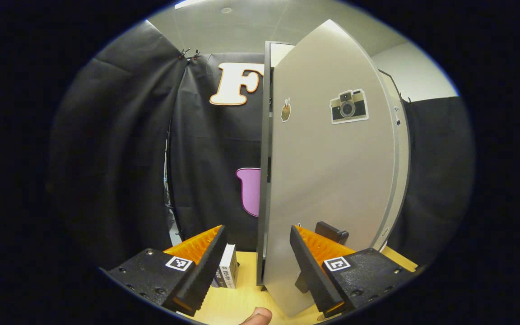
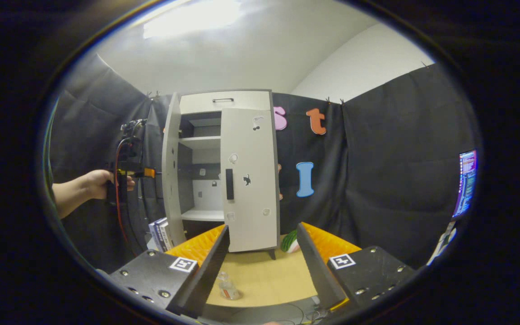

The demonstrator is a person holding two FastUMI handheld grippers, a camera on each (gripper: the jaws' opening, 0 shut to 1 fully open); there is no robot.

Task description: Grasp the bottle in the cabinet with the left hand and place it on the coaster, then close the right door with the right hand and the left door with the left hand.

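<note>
My left gripper (image 1: 260, 271) is open, and the lower part of the cabinet's open left door (image 1: 332, 180) stands just ahead of its fingers. That door carries stickers and a dark handle (image 1: 332, 232). In the right gripper view a hand holds the left gripper (image 2: 149, 173) beside the outer face of the left door (image 2: 169, 171), which stands wide open. The right door (image 2: 248, 180) lies flat against the cabinet (image 2: 224, 101). A small clear bottle (image 2: 228, 286) stands on the wooden table (image 2: 264, 275), just ahead of my open right gripper (image 2: 262, 266). I cannot make out the coaster.
Several books (image 2: 160, 232) stand left of the cabinet on the table, and the books (image 1: 228, 271) sit close to my left finger. A green striped object (image 2: 289, 241) lies right of the cabinet's foot. A lit screen (image 2: 465, 183) is at the far right.
</note>
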